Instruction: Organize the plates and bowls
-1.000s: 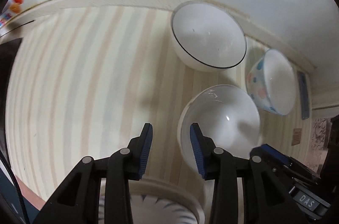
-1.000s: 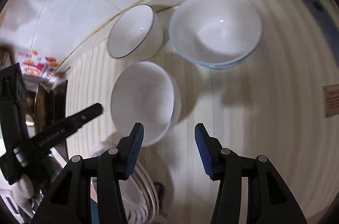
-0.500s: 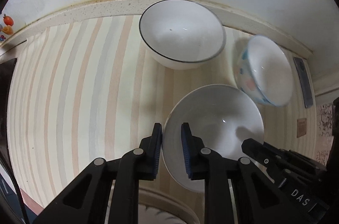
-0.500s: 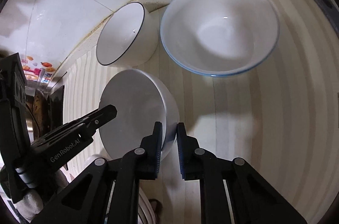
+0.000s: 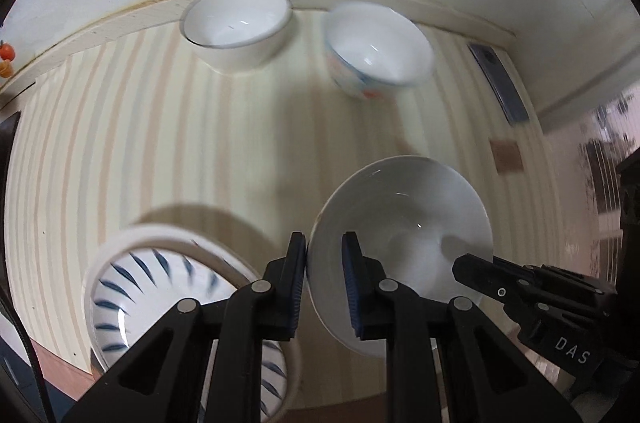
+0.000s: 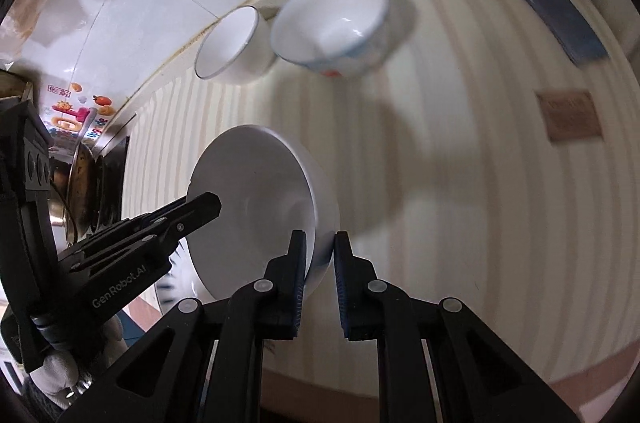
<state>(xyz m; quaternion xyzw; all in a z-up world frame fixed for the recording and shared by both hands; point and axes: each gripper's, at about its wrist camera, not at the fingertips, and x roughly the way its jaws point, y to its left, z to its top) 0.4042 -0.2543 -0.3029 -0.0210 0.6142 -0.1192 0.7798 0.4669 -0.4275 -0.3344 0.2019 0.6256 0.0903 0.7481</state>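
Note:
A plain white bowl (image 5: pixel 408 223) hangs tilted above the striped table, held at two opposite sides of its rim. My left gripper (image 5: pixel 324 255) is shut on the bowl's left rim. My right gripper (image 6: pixel 320 255) is shut on the bowl's (image 6: pixel 256 199) right rim. Each view also shows the other gripper's black finger reaching into the bowl. A white dish with blue dashes (image 5: pixel 160 287) sits below and left of the bowl, near the table's front edge. At the back wall stand a dark-rimmed white bowl (image 5: pixel 236 23) and a dotted, blue-rimmed bowl (image 5: pixel 380 51).
A dark phone (image 5: pixel 500 83) lies at the table's far right beside a small brown patch (image 5: pixel 506 157). In the right wrist view a metal pot (image 6: pixel 80 183) sits off the table's left end, below fruit stickers on the tiled wall. The striped table's front edge (image 6: pixel 400 383) is close.
Both grippers went from open to shut on the plain white bowl's rim, then carried it up and back toward the front edge. The blue-dashed dish came fully into the left wrist view.

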